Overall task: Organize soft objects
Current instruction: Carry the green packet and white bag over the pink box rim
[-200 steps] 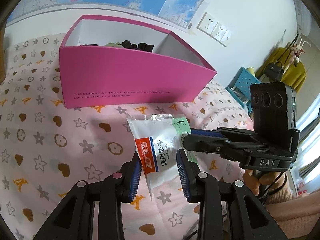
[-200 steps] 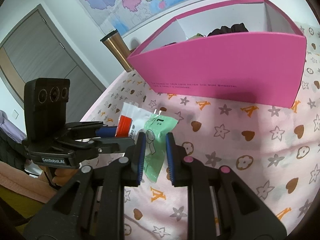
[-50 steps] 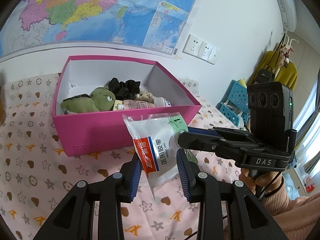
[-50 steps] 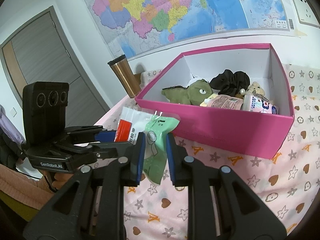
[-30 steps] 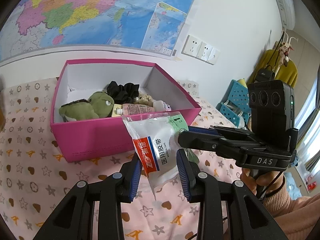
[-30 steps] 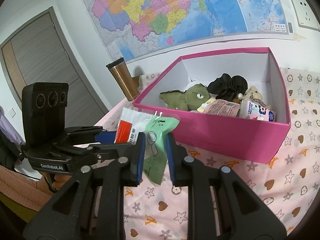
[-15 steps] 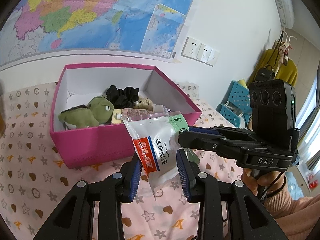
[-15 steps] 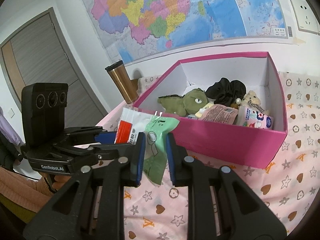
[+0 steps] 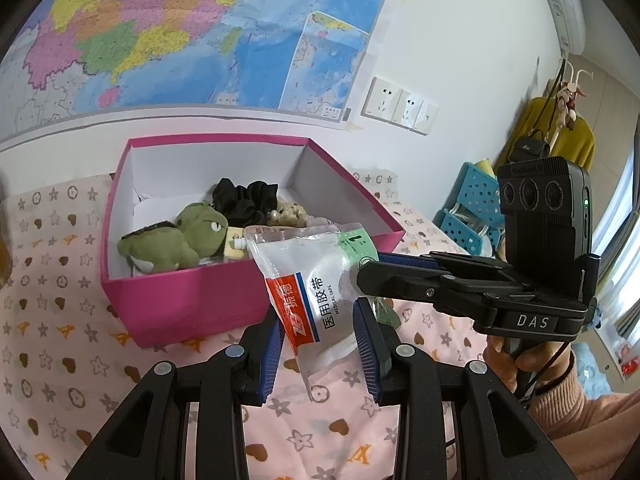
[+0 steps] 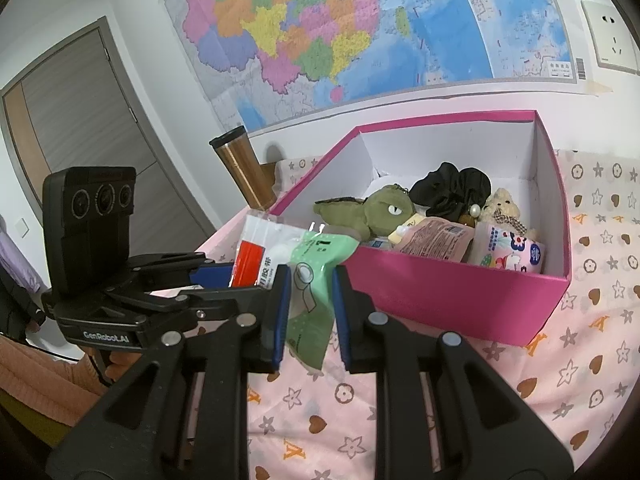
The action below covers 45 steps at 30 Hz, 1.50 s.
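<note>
item: we held the tape bag (image 9: 316, 292) in the left gripper (image 9: 318, 342), green pack (image 10: 310, 300) in the right gripper (image 10: 308, 316), fingers clamped; next, carry over the pink box (image 9: 192, 304), release.

Black claw (image 9: 319, 344); blue pads (image 9: 363, 332); peach sleeve (image 9: 580, 408)

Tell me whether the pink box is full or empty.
Partly full: the pink box holds a green plush, black scrunchie and packets; bare wall shows.
</note>
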Each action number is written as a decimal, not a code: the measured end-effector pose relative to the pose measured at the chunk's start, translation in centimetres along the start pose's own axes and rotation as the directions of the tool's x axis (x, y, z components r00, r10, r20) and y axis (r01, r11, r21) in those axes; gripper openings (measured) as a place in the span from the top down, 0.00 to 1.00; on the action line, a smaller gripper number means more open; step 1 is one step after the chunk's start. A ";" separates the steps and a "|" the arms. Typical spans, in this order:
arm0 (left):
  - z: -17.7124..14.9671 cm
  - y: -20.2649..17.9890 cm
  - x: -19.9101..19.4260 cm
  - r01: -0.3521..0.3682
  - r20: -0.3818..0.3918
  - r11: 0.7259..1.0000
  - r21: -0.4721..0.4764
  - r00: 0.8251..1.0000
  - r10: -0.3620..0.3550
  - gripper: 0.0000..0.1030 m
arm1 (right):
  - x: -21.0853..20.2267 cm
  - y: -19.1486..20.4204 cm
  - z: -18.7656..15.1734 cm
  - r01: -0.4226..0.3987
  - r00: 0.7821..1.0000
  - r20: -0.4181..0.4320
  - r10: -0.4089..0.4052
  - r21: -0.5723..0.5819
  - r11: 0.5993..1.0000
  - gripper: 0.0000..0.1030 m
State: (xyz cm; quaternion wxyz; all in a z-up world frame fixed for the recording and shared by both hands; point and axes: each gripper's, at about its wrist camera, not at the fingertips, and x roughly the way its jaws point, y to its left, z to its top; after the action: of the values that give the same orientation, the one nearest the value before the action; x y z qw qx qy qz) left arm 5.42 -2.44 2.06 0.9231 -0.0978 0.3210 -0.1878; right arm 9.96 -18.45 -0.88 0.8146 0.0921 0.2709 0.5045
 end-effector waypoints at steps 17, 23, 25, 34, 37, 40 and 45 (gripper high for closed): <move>0.5 0.0 0.2 -0.005 0.000 1.000 0.005 1.000 0.005 0.68 | 0.1 -0.3 0.4 0.001 1.000 0.003 -0.001 0.001 1.000 0.78; 0.8 0.2 0.3 -0.007 0.001 1.000 0.008 1.000 0.007 0.68 | 0.1 -0.5 0.6 0.000 1.000 0.004 0.000 0.001 1.000 0.78; 0.8 0.1 0.3 -0.010 0.001 1.000 0.009 1.000 0.010 0.68 | 0.0 -0.4 0.5 0.001 1.000 0.004 -0.001 0.001 1.000 0.78; 1.1 0.4 0.2 -0.010 0.006 1.000 0.008 1.000 0.010 0.68 | 0.2 -0.4 0.9 0.003 1.000 0.005 -0.003 -0.003 1.000 0.78; 1.1 0.4 0.3 -0.011 0.006 1.000 0.009 1.000 0.011 0.68 | 0.2 -0.4 0.9 0.003 1.000 0.006 -0.003 -0.003 1.000 0.78; 1.2 0.4 0.4 -0.011 0.007 1.000 0.009 1.000 0.011 0.68 | 0.2 -0.4 0.9 0.005 1.000 0.006 -0.005 -0.005 1.000 0.78; 1.3 0.4 0.4 -0.014 0.010 1.000 0.013 1.000 0.014 0.68 | 0.3 -0.5 1.2 0.005 1.000 0.008 -0.005 -0.010 1.000 0.78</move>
State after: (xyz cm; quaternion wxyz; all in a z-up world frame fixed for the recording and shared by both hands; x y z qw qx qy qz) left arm 6.59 -2.19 2.75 0.9266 -0.0902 0.3158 -0.1830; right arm 11.07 -18.24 -0.15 0.8175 0.0891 0.2652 0.5034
